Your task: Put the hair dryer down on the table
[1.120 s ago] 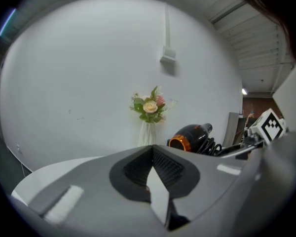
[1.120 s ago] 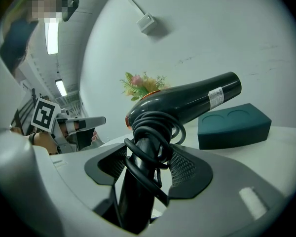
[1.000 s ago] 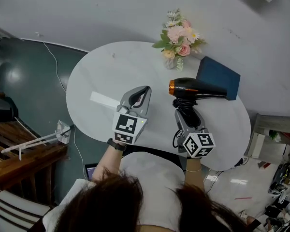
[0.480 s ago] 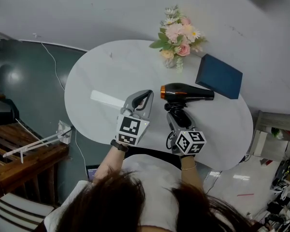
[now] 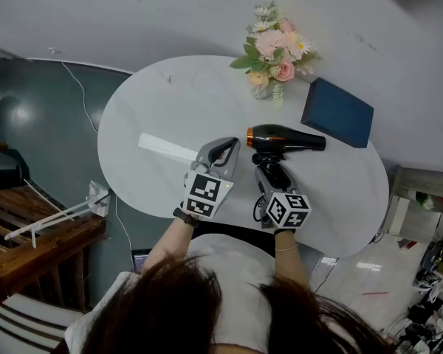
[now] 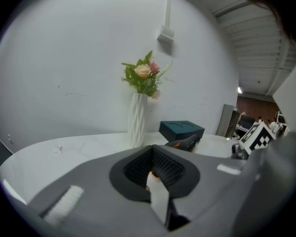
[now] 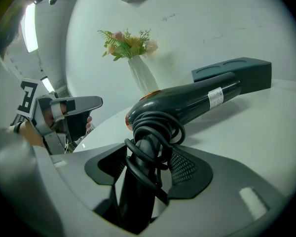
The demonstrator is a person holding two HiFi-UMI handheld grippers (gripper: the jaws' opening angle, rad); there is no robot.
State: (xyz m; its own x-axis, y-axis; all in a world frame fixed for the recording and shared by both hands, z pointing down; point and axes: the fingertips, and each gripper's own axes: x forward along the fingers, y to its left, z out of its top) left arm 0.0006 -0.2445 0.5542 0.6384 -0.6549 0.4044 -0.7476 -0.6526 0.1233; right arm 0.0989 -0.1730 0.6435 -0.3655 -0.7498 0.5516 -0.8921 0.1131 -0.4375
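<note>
Over the near half of the oval white table (image 5: 148,109), the right gripper (image 5: 269,168) has its two jaws clamped on the handle of the black hair dryer (image 5: 284,138). The right gripper view shows this handle standing between the jaws, with the black cord (image 7: 155,130) wound around it in several loops. The barrel lies about level above the handle, with its orange-ringed end toward the left gripper (image 5: 225,147) and its other end toward the dark blue box (image 5: 338,113). Whether the hair dryer touches the tabletop I cannot tell; a shadow lies on the table under the barrel.

The left gripper is just beside the hair dryer. Its jaws are together, and nothing is between them. A white flat bar (image 5: 166,150) lies on the table near the tip of this gripper. A white ribbed vase (image 6: 137,120) with pink and cream flowers (image 5: 273,43) stands at the far edge of the table, beside the box.
</note>
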